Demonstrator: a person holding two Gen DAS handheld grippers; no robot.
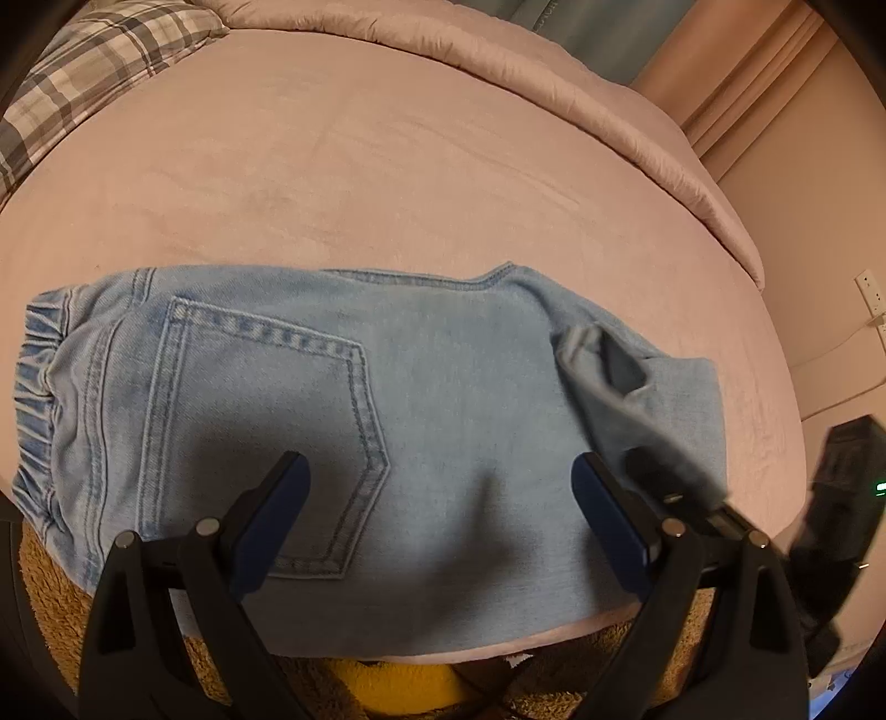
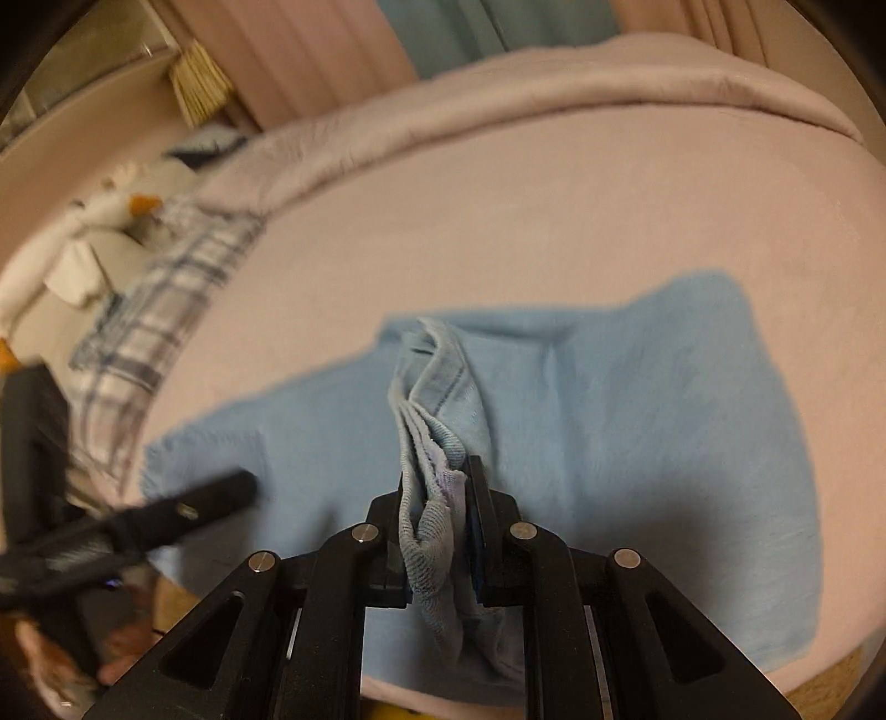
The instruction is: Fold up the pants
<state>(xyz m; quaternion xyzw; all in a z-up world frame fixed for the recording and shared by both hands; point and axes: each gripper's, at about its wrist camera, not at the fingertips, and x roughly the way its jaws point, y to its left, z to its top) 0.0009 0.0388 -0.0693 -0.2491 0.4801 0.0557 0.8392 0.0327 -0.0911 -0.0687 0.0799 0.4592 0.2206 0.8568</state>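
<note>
While the right gripper (image 2: 437,493) is clamped tight on a bunched-up wad of hem layers from the light blue denim pants (image 2: 609,421), the fabric stands up in a ridge between its pads and drapes back down toward the camera. You can count several stacked edges pinched in there, stitching and all. From that pinch the rest of the pants spread flat both ways over the pink bed sheet (image 2: 498,232), blurry in the right wrist view.

Over on the other side, the left gripper (image 1: 440,471) hangs with its jaws wide apart just above the denim, nothing between the blue pads (image 1: 609,515). Right under it is the back pocket (image 1: 266,437) with its double stitching, and the gathered elastic waistband (image 1: 36,387) sits at the left edge of the pants. The folded-over leg end lies off to the right, lifted a bit and blurred next to the black frame of the other gripper.

Edge-wise: the near side of the pants runs right along the bed's front edge, with a brown fuzzy blanket (image 1: 50,587) showing just below it. Beyond the pants the sheet is wide open and smooth all the way to the rolled pink comforter (image 1: 498,50) at the far side. A grey plaid pillow (image 1: 83,83) sits in the far left corner, well apart from the denim.
</note>
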